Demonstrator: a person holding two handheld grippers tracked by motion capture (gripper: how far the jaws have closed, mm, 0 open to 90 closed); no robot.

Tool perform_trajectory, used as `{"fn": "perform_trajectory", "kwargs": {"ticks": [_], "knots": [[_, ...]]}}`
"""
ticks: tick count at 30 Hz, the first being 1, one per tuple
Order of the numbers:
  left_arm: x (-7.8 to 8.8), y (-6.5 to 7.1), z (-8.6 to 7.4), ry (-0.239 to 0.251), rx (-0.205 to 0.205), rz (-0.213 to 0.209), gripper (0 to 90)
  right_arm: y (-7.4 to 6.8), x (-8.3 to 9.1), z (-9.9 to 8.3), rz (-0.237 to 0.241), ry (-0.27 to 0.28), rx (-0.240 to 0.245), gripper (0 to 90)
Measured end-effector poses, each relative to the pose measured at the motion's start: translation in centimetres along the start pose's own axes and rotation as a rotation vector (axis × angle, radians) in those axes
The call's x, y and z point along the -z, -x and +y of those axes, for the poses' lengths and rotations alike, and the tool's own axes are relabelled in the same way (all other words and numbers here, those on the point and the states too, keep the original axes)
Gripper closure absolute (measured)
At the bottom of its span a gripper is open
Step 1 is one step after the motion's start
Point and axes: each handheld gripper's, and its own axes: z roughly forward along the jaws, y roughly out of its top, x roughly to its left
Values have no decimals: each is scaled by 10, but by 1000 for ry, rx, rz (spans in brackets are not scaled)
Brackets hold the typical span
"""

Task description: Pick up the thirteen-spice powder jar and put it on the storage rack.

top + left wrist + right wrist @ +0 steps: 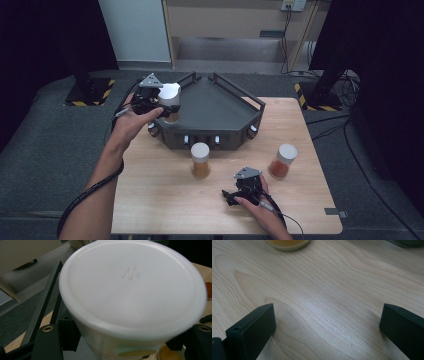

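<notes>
A jar (170, 100) with a white lid and amber contents is at the left corner of the dark grey tray (217, 107). My left gripper (166, 111) is shut on the jar below its lid. In the left gripper view the lid (132, 287) looms large between the black fingers (47, 342). I cannot tell whether the jar rests on the tray floor. Near the table's front edge my right gripper (232, 196) lies low over the wood. Its jaws (327, 327) stand open and wide apart with nothing between them.
Two more white-lidded jars stand on the wooden table (160, 200): an amber one (200, 160) just in front of the tray and an orange-red one (283, 161) at the right. The amber jar's base (288, 243) sits ahead of the right gripper. The tray has raised rails (47, 300).
</notes>
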Motion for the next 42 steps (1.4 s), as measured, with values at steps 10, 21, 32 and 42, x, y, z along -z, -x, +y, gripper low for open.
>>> {"fn": "perform_trajectory", "kwargs": {"ticks": [10, 21, 32, 42], "knots": [[-12, -3, -3, -8, 11, 21, 292, 0, 0, 0, 0, 0, 0, 8], [-23, -9, -15, -22, 48, 35, 292, 0, 0, 0, 0, 1, 0, 8], [-39, -10, -20, -18, 61, 26, 292, 0, 0, 0, 0, 1, 0, 8], [-44, -12, -24, -17, 76, 25, 292, 0, 0, 0, 0, 1, -1, 8]]}}
